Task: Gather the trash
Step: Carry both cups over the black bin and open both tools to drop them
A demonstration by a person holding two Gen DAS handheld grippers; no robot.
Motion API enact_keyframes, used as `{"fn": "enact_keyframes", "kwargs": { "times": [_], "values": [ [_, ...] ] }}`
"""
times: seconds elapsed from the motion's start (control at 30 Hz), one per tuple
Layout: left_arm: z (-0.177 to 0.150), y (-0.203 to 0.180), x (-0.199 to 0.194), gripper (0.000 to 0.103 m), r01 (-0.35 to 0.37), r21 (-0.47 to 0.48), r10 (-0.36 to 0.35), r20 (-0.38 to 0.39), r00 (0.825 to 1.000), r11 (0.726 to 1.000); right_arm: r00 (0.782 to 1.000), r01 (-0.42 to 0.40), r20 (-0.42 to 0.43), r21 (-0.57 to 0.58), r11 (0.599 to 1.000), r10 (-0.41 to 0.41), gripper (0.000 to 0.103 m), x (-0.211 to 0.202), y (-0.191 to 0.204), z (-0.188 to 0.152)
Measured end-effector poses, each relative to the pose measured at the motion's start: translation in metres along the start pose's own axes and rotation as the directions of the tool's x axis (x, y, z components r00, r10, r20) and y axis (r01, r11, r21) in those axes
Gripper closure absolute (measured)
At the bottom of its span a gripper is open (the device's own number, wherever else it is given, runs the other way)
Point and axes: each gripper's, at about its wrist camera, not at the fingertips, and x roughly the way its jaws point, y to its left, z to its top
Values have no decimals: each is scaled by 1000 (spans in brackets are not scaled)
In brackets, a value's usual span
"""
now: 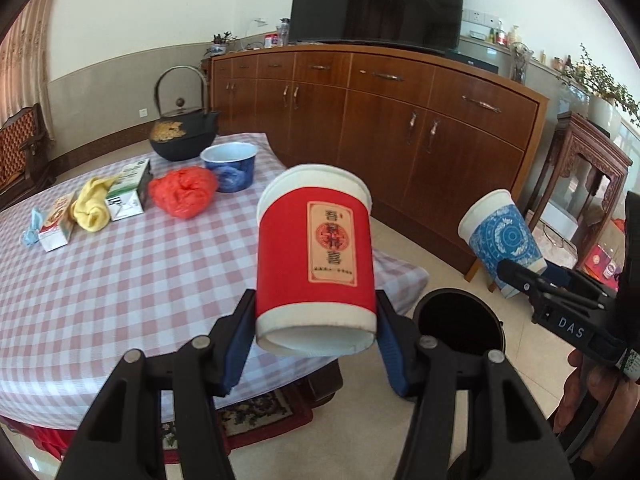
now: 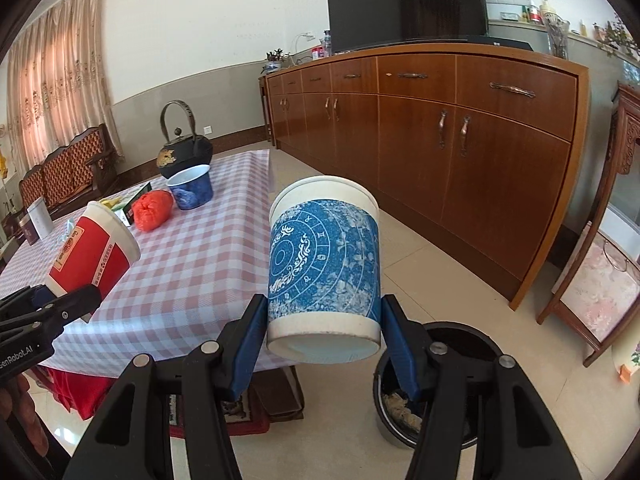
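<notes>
- The left hand-held gripper (image 1: 316, 330) clamps the red paper cup (image 1: 316, 256) at its base, half-spread, off the bench (image 1: 120, 280).
- The right hand-held gripper (image 2: 323, 334) likewise grips the blue paper cup (image 2: 324, 264), both likely headed for the black bin (image 2: 472, 340) below.

Bright daylight, slight blur, fisheye-warped edges

"DAS" on right gripper (image 1: 520, 280); "GenRobot.AI", partly cut off, on left gripper (image 2: 64, 300)
</notes>
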Motion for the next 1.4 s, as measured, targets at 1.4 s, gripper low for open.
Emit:
{"fn": "enact_keyframes", "kwargs": {
  "times": [1.4],
  "values": [
    [-42,-191,139,46,315,175,-251,-311,917,933,959,176,-234,37,984,-163,44,29,-174,-91]
  ]
}}
